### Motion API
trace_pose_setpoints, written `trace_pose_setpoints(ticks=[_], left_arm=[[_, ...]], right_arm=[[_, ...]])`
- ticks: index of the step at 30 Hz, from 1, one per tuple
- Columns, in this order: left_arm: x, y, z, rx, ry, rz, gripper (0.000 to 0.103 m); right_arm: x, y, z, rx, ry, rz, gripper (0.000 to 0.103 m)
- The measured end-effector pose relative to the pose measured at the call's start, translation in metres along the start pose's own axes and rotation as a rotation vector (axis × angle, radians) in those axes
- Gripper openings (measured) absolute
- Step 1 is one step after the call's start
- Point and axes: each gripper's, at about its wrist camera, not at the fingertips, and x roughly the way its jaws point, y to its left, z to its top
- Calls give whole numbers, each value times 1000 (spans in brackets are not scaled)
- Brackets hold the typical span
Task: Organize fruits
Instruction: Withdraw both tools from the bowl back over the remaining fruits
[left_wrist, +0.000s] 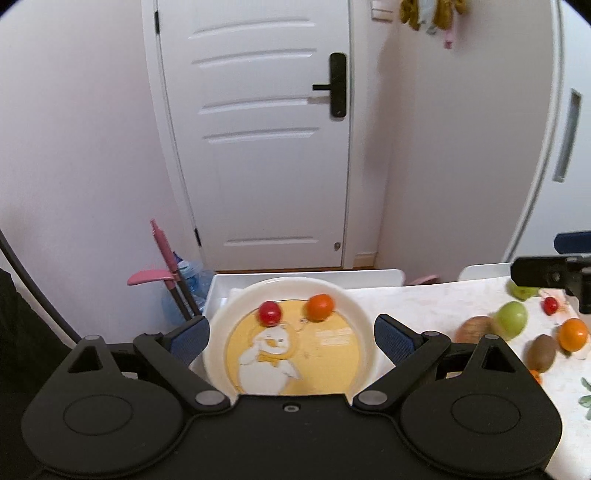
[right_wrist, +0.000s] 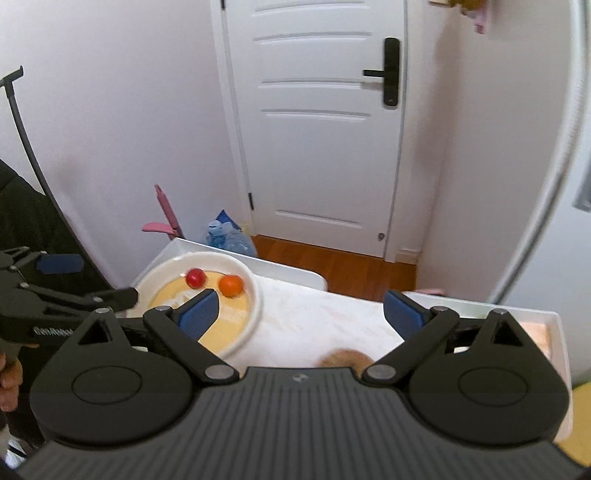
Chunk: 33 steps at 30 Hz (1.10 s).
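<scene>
Both the left tongs (left_wrist: 291, 336) and right tongs (right_wrist: 301, 314) gape empty; the plate (left_wrist: 354, 306) holds a red tomato (left_wrist: 269, 313) beside an orange one (left_wrist: 320, 307).

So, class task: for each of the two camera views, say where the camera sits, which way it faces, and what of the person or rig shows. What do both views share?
Left wrist: sits on the left gripper, open over the plate, facing the door; the right gripper's tip shows at right.
Right wrist: sits on the right gripper, open above the table, facing the same door; the left gripper and hand show at left.
Shared: plate, red tomato, orange tomato, door.
</scene>
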Motion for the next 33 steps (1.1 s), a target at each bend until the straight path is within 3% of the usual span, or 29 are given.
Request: trace_pose_setpoints(ticks=[8,17,28,33], left_arm=[[-28,-55,-16,-20,0,-25,98],[-47,-122,-50,-33,-16,1,98],[-18,-184,-96,-30,-2,25,98],[4,-199,-114,-32,7,31,98]], right_arm=[[-40,-56,-43,-15,17,-7,103],[-53,-106,-87,-69,41,26,103],[-24,-149,-142,-142,63,66,103],[-2,-157,-162,-173,65,73,98]])
